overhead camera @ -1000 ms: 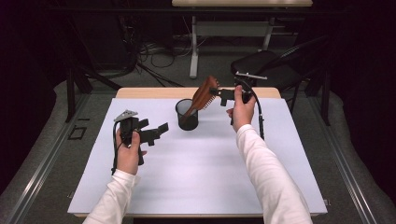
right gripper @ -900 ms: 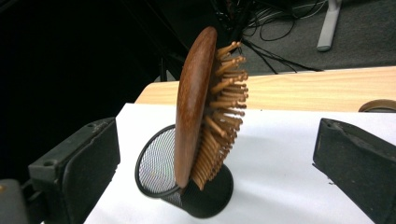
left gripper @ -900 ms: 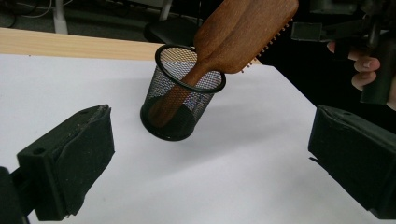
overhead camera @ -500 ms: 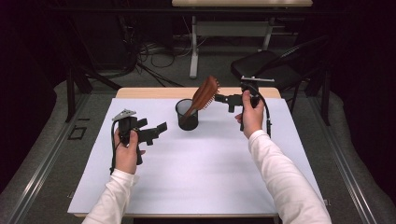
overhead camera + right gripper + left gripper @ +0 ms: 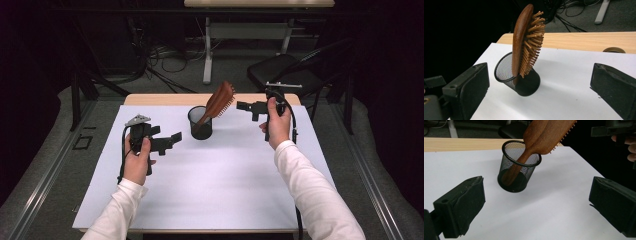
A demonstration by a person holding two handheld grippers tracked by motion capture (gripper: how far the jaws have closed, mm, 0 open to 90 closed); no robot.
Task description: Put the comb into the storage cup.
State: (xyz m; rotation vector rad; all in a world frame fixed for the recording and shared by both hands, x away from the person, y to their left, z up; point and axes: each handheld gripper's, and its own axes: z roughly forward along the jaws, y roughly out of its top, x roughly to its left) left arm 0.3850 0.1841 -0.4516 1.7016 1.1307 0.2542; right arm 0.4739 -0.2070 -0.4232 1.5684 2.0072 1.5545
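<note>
High view gives me the white bench [image 5: 210, 185] first, and near its far middle stands the black mesh cup [image 5: 200, 122] with the wooden hairbrush [image 5: 218, 102] propped in it, handle down and head leaning out over the rim. My left tongs [image 5: 175, 137] hang spread and empty just left of the cup. My right tongs [image 5: 242, 106], also spread and empty, point at the brush head from the right, apart from it.

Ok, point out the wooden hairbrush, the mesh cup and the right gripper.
wooden hairbrush [image 5: 520, 40], right gripper view, on the smooth back of its head.
mesh cup [image 5: 517, 178], left gripper view, on its mesh wall.
right gripper [image 5: 243, 106], high view, between its open jaw tips.
</note>
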